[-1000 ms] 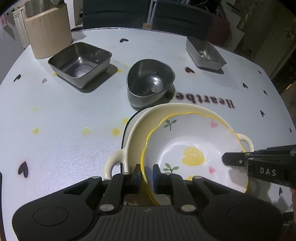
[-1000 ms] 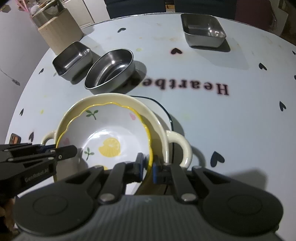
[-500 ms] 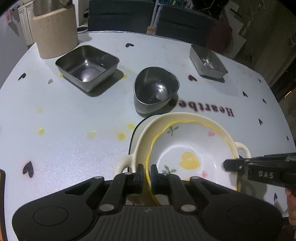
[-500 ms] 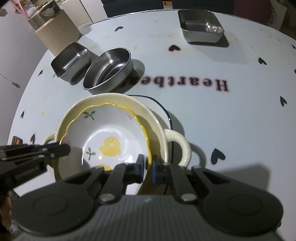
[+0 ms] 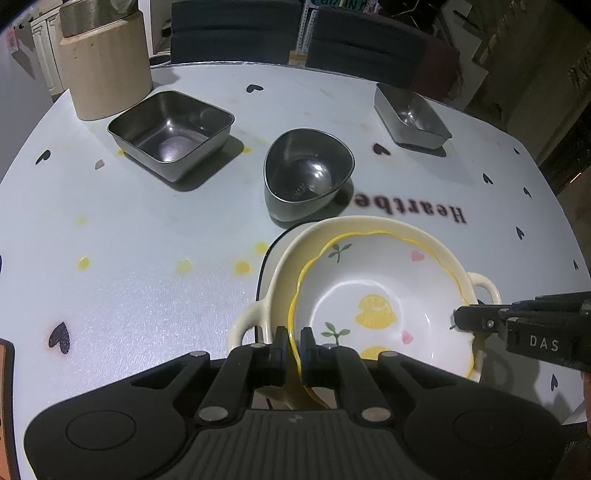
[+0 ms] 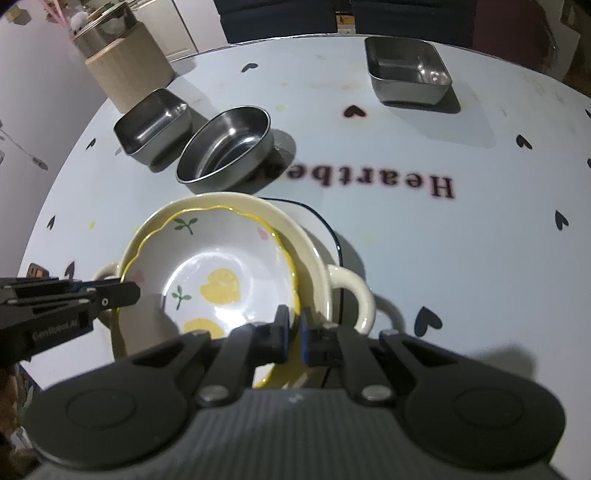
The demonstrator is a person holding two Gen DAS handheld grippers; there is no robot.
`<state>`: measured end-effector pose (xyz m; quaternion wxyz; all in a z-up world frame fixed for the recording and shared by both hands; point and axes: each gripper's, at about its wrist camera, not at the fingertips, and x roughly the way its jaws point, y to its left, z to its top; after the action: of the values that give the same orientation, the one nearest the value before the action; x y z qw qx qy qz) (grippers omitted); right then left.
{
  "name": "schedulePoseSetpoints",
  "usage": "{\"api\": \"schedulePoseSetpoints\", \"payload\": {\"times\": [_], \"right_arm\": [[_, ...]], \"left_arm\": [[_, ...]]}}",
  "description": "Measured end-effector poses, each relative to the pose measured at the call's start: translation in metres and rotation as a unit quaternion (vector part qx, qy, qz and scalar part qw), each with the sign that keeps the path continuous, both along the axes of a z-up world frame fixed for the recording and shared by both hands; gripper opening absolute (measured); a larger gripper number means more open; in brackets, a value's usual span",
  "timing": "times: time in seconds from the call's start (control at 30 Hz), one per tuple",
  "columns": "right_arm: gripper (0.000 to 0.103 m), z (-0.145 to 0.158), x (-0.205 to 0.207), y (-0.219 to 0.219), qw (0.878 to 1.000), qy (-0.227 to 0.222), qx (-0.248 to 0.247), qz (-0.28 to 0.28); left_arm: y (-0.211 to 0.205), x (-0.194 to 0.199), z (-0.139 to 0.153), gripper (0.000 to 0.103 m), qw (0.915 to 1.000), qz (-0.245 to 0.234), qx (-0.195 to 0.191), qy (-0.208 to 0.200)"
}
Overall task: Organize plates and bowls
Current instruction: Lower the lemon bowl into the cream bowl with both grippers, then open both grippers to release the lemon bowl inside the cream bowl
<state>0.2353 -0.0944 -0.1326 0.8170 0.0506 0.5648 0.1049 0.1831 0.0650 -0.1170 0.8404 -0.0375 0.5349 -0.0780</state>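
A white lemon bowl [image 5: 369, 280] [image 6: 221, 254] with a wavy yellow rim lies inside a cream two-handled bowl [image 5: 369, 223] [image 6: 291, 221]. Under them is a white plate with a black rim [image 5: 273, 251] [image 6: 318, 237]. My left gripper [image 5: 293, 347] [image 6: 129, 291] is shut on the lemon bowl's left rim. On the opposite rim my right gripper [image 6: 293, 328] [image 5: 461, 319] has its jaws closing, with the yellow edge pinched between the pads.
Three steel bowls stand farther back on the heart-print table [image 5: 147, 258]: a square one [image 5: 170, 133] [image 6: 155, 125], a rounded one [image 5: 308, 170] [image 6: 225, 144] just behind the stack, and a rectangular one [image 5: 410, 114] [image 6: 406, 74]. A beige canister [image 5: 105, 70] [image 6: 125, 70] stands back left. Dark chairs [image 5: 236, 29] line the far edge.
The left gripper's fingers have drawn together onto the lemon bowl's rim. The right fingers have tightened slightly. The left view has pulled back a little.
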Motion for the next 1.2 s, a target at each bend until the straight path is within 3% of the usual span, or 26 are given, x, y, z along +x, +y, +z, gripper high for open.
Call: {"api": "schedulePoseSetpoints", "payload": {"times": [0.43, 0.5, 0.7, 0.87, 1.03, 1.2], "right_arm": [[0.012, 0.010, -0.012, -0.010, 1.000, -0.018, 0.018, 0.009], [0.018, 0.013, -0.016, -0.012, 0.999, -0.025, 0.020, 0.014], [0.044, 0.025, -0.026, -0.019, 0.998, -0.052, 0.021, 0.021], [0.060, 0.038, -0.036, -0.022, 0.995, -0.091, 0.029, 0.022], [0.081, 0.051, -0.041, -0.029, 0.990, -0.137, 0.037, 0.013], [0.097, 0.060, -0.037, -0.034, 0.985, -0.165, 0.059, -0.005]], "left_arm": [[0.000, -0.010, 0.015, 0.009, 0.9997, -0.004, 0.016, -0.018], [0.003, -0.012, 0.019, 0.010, 0.9997, -0.001, 0.013, -0.021], [0.008, -0.020, 0.032, 0.039, 0.9992, 0.004, 0.014, -0.037], [0.012, -0.024, 0.050, 0.074, 0.9976, 0.013, 0.013, -0.067], [0.018, -0.024, 0.069, 0.092, 0.9917, 0.038, 0.020, -0.122], [0.028, -0.018, 0.075, 0.100, 0.9856, 0.054, 0.027, -0.158]]}}
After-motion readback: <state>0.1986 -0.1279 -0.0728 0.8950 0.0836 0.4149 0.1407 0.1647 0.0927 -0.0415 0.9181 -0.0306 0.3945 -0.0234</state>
